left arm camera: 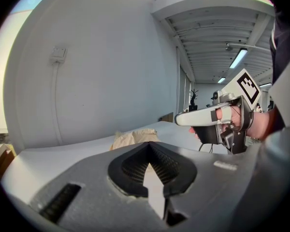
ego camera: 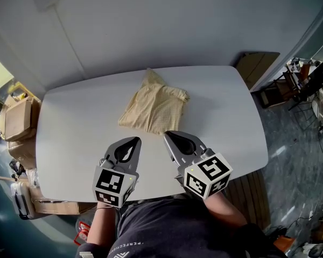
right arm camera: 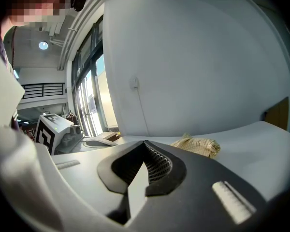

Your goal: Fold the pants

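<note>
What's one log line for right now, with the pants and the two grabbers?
pants: folded bundle on table | left gripper: shut, empty | right gripper: shut, empty | both short of pants

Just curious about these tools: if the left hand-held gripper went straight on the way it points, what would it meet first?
Probably the folded pants: the left hand-held gripper aims at them across the table, though depth is unclear.
</note>
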The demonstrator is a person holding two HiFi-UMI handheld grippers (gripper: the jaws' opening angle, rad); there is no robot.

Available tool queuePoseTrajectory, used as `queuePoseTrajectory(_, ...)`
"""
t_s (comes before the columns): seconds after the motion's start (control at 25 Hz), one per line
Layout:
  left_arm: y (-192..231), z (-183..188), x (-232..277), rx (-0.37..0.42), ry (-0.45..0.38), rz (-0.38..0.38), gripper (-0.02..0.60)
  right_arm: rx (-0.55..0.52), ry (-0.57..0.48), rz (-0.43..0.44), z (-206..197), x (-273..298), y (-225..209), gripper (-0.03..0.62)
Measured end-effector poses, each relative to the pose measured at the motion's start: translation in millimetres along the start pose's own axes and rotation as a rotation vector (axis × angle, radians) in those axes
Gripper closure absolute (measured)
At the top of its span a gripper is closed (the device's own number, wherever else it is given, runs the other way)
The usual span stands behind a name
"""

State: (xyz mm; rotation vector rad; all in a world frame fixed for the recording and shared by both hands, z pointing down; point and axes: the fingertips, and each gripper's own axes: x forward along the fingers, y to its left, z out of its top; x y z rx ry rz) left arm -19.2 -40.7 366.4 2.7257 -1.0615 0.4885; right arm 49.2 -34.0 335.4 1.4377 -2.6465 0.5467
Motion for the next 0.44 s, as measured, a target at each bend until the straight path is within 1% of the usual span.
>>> queuePoseTrajectory(0.24,-0.3,-5.7,2.0,0.001,0.029,-0.007,0.586,0.028,-0.008,-0.004,0.0,-1.0,-4.4,0.594)
queuePoseTrajectory(0.44,-1.9,-5.4,5.5,0.014,0.032,-0.019,0.586,0.029,-0.006,-0.002,-1.5,1.4,-4.7,0.594)
